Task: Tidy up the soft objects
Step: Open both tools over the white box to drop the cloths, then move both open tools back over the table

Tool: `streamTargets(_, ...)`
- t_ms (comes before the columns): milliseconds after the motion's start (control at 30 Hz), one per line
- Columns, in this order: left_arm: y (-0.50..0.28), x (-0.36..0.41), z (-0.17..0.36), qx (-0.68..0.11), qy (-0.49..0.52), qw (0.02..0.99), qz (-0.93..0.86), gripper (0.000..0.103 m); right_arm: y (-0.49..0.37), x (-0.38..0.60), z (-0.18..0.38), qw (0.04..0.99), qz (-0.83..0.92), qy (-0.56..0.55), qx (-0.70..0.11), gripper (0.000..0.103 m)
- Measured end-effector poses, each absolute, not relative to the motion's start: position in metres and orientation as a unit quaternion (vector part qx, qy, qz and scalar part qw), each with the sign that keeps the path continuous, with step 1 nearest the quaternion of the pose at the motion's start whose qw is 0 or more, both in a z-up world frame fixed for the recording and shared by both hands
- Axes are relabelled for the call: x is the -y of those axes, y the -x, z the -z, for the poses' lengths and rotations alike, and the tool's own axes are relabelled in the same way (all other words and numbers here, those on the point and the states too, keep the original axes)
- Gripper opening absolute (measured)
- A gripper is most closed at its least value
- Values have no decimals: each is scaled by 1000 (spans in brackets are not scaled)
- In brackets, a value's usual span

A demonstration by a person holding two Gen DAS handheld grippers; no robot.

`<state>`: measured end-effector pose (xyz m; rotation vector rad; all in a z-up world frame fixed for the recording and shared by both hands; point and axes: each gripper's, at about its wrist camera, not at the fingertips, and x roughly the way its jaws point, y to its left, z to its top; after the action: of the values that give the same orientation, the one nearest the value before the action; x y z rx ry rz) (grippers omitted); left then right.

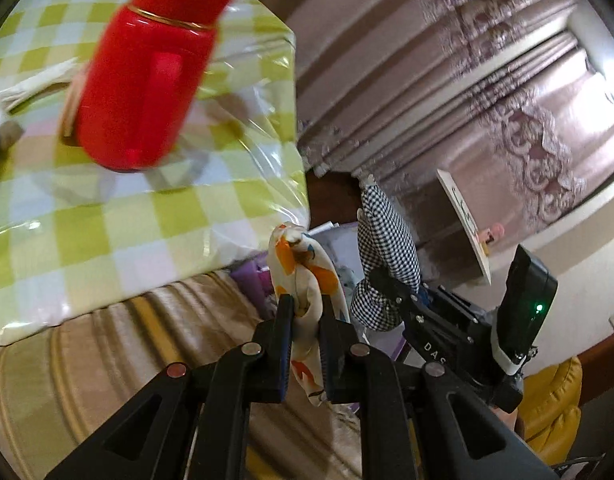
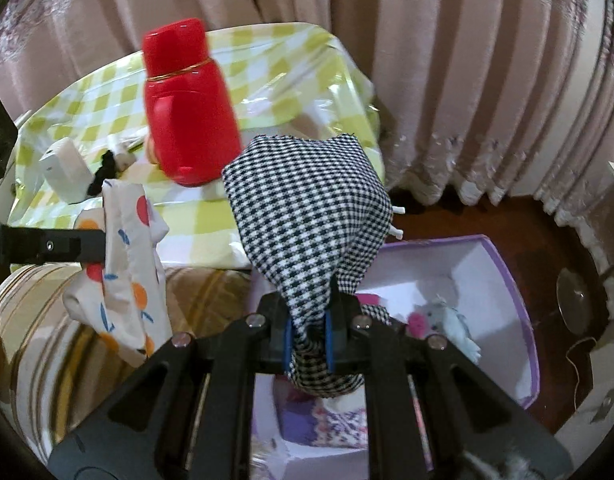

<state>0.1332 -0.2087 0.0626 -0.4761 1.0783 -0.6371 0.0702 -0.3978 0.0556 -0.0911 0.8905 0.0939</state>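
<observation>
My left gripper (image 1: 307,304) is shut on a white cloth with orange and red dots (image 1: 303,264); in the right wrist view that cloth (image 2: 127,264) hangs from the left gripper (image 2: 101,246) beside the table edge. My right gripper (image 2: 309,320) is shut on a black-and-white checked cloth (image 2: 311,216), held above an open purple box (image 2: 519,296); it also shows in the left wrist view (image 1: 387,240). The right gripper (image 1: 395,292) shows there too. The box holds a pale blue soft toy (image 2: 451,320) and patterned cloths (image 2: 339,424).
A red flask (image 2: 189,108) stands on a table with a green checked cloth (image 2: 287,80), also in the left wrist view (image 1: 147,68). A white device (image 2: 65,170) lies on the table. Curtains (image 2: 467,80) hang behind. A striped cushion (image 2: 47,340) lies below the table.
</observation>
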Motion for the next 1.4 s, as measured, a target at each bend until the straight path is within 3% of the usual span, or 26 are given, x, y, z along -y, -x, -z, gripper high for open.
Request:
streamTargets(600, -139, 322, -46, -540, 142, 748, 359, 15, -60, 482, -47, 891, 41, -5, -451, 21)
streamTargets(667, -138, 331, -44, -544, 134, 745, 363, 31, -61, 489, -46, 889, 50, -13, -455, 27)
streamTargets(700, -137, 336, -42, -548, 129, 742, 366, 37, -61, 492, -45, 888, 53, -16, -456, 35)
streamTargets(767, -137, 343, -40, -551, 121, 737, 373, 62, -60, 497, -44, 887, 60, -24, -457, 48)
streamTargets(833, -135, 346, -39, -549, 115, 737, 377, 68, -59, 499, -44, 887, 65, -26, -456, 56)
streamTargets(933, -130, 348, -39, -539, 101, 748, 375, 73, -60, 498, -44, 887, 67, -26, -456, 57)
streamTargets(1400, -123, 301, -60, -488, 35, 802, 341, 73, -66, 462, -44, 888, 19, -37, -458, 57)
